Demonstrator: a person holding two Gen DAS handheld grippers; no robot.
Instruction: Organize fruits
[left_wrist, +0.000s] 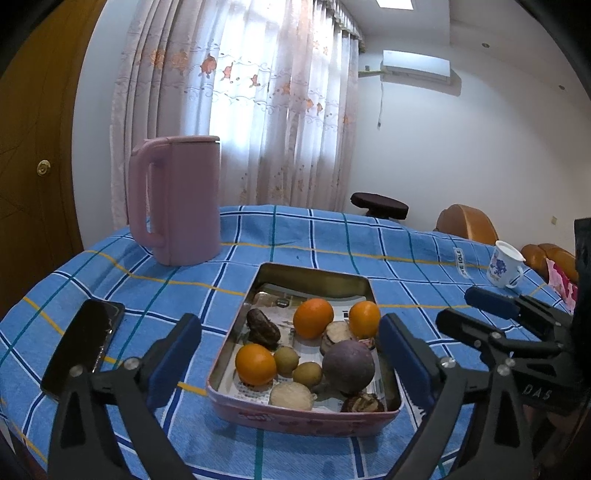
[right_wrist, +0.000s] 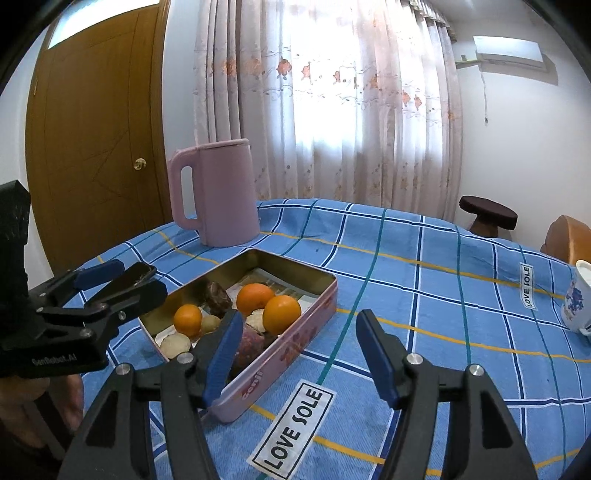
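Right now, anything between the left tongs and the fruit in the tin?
Nothing visible. The left tongs stand open astride the tin, its near wall low; the oranges and purple fruit lie uncovered. The right tongs sit off beside it.

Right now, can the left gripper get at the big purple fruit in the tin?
Probably yes. The left gripper is open and empty, the tin has no lid, and the purple fruit lies uppermost near its right wall; small fruits crowd its left side.
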